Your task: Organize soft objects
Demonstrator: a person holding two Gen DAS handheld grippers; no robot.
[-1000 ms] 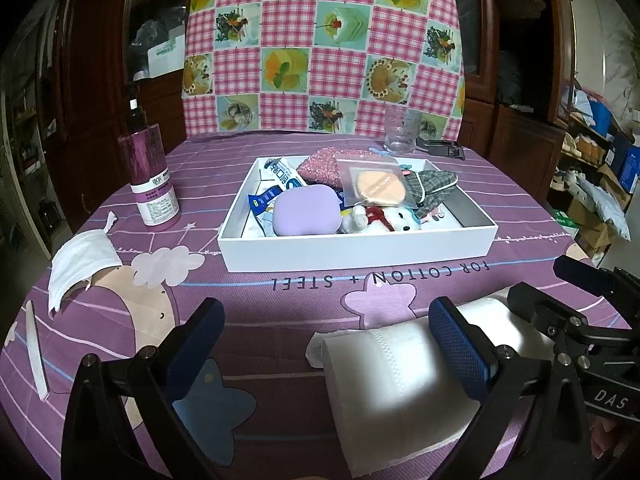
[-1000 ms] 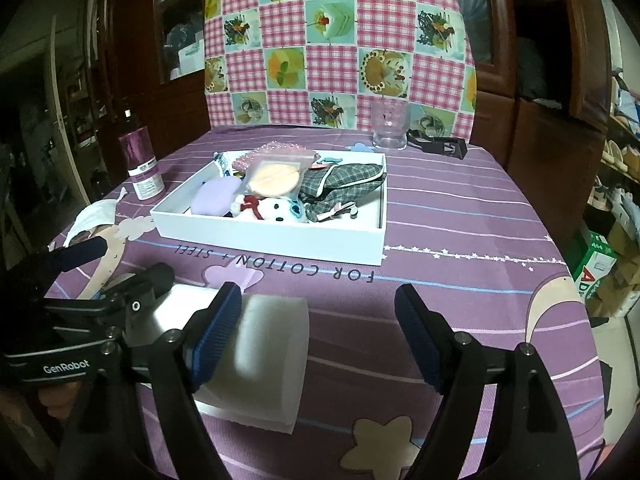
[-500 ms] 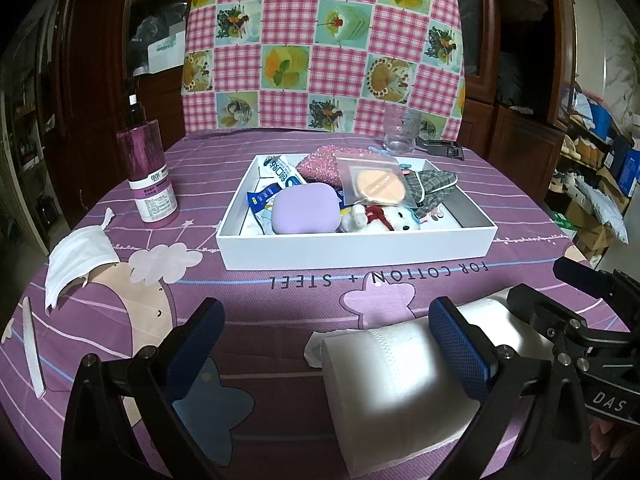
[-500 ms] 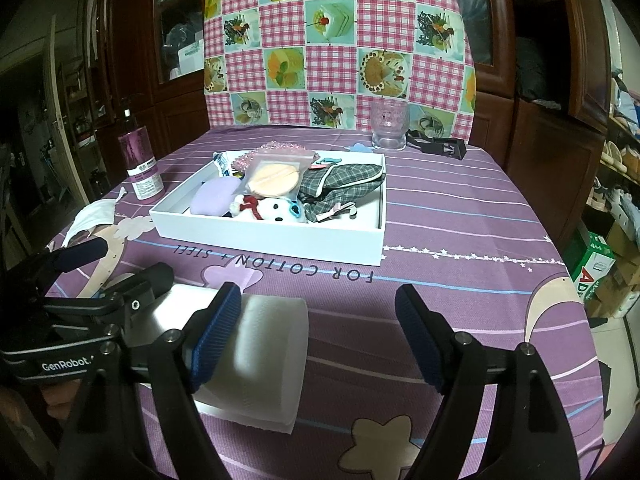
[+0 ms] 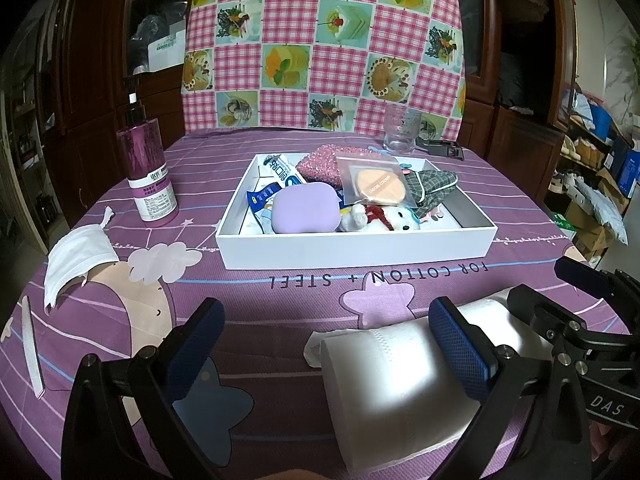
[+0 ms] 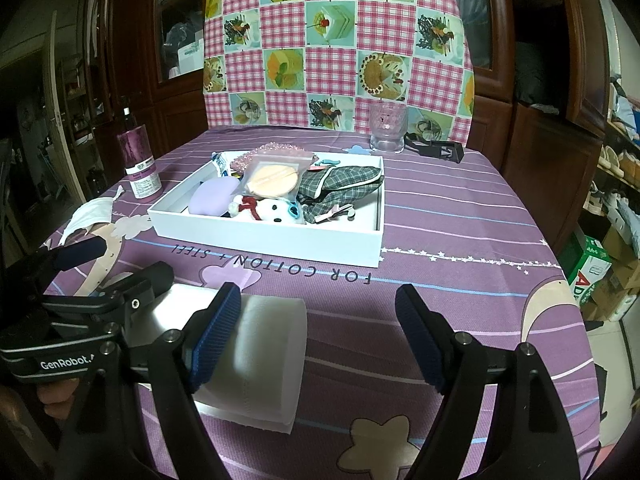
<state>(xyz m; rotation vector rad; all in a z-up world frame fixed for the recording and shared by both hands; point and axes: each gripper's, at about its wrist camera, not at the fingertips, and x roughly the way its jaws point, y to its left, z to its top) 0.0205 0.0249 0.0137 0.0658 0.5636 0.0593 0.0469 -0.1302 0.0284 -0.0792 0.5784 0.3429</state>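
Both the left gripper [image 5: 326, 350] and the right gripper [image 6: 318, 334] are hovering wide open and empty beside the soft white tissue roll [image 5: 394, 380] lying just before the shallow white cardboard box [image 5: 356, 250], so gripping it looks next.

A white roll of soft tissue paper [image 5: 392, 384] lay on its side just ahead of the tool, a loose sheet end trailing. Farther ahead, a shallow white rectangular cardboard box [image 5: 356, 246] was filled with a lilac pouch [image 5: 306, 213], a white plush toy [image 5: 382, 218], an orange puff in a clear bag [image 5: 374, 184] and grey plaid cloth [image 5: 430, 186].
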